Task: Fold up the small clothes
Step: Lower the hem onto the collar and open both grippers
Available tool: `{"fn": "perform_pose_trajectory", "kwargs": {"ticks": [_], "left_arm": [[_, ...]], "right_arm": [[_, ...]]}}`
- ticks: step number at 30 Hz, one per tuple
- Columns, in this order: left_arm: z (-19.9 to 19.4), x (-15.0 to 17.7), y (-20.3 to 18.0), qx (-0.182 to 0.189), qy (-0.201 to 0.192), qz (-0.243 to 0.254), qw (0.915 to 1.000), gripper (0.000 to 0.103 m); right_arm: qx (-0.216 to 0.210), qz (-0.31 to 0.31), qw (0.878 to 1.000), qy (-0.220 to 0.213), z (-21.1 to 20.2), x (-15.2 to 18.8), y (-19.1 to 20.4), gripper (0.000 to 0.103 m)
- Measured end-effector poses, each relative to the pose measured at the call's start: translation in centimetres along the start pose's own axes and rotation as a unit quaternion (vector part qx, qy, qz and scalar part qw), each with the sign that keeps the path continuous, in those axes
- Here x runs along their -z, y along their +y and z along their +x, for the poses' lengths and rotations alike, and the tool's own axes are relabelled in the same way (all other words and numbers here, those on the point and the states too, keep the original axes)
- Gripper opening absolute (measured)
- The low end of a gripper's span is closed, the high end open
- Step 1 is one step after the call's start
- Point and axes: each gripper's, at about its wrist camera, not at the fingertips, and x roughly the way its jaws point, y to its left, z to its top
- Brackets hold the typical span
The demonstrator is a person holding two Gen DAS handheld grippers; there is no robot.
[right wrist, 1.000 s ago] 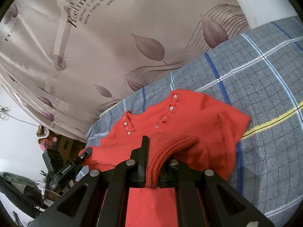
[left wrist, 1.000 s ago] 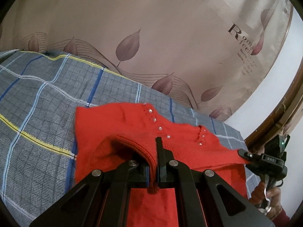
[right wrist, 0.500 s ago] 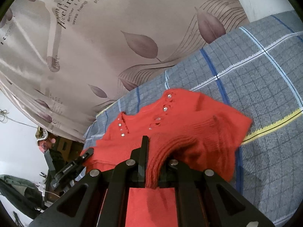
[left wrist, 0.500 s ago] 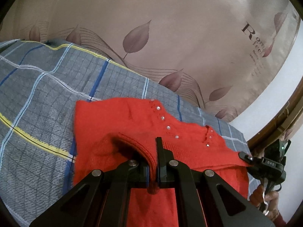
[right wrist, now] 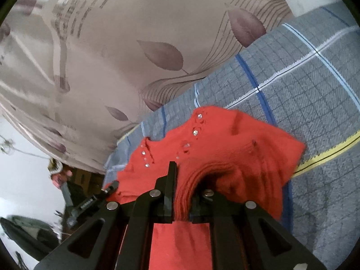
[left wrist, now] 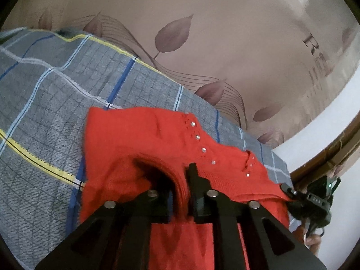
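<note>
Since a second ago both views tilt further up the curtain (left wrist: 225, 51) — my left gripper (left wrist: 180, 193) and right gripper (right wrist: 182, 193) stay clamped on the red sweater (left wrist: 139, 139), its far part lying on the plaid blanket (left wrist: 45, 103).

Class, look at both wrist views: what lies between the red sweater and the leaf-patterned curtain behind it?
A strip of checked blanket, bare, separates the red sweater from the curtain; both views show it.
</note>
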Motion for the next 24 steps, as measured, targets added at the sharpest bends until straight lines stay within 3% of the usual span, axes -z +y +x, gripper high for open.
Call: {"fn": "perform_pose_trajectory", "kwargs": {"ticks": [2,4,5,6,12,17,20,24], "left_arm": [[-0.2,-0.4,0.6,0.011,-0.006,-0.029,0.9995,0.030],[-0.9,-0.9,1.6,0.026,-0.028,-0.072,0.9966,0.049],[-1.2,-1.1,2.0,0.024,-0.041,-0.087,0.9951,0.060],[-1.7,-1.3,2.3,0.019,-0.058,-0.096,0.9935,0.062],[-3.4,-1.8,3.5,0.003,-0.074,-0.105,0.9916,0.062],[-6.0,-0.1,4.2,-0.006,-0.064,-0.065,0.9958,0.062],[-8.3,1.5,5.5,-0.003,-0.058,-0.059,0.9966,0.062],[-10.5,3.7,7.1,-0.018,-0.055,-0.035,0.9977,0.062]], "right_arm": [[-0.010,0.017,1.000,-0.008,-0.3,-0.2,-0.4,0.018],[-0.030,0.041,0.998,-0.027,-0.9,-0.4,-1.1,0.043],[-0.038,0.051,0.997,-0.036,-1.3,-0.6,-1.3,0.050],[-0.044,0.060,0.996,-0.047,-1.7,-0.7,-1.6,0.057],[-0.059,0.075,0.993,-0.071,-4.3,-0.2,-2.4,0.058],[-0.045,0.050,0.995,-0.075,-7.3,3.1,-1.9,0.058],[0.023,-0.009,0.997,-0.074,-9.1,6.0,-0.7,0.058],[0.116,-0.088,0.985,-0.094,-11.1,9.5,1.2,0.058]]}}
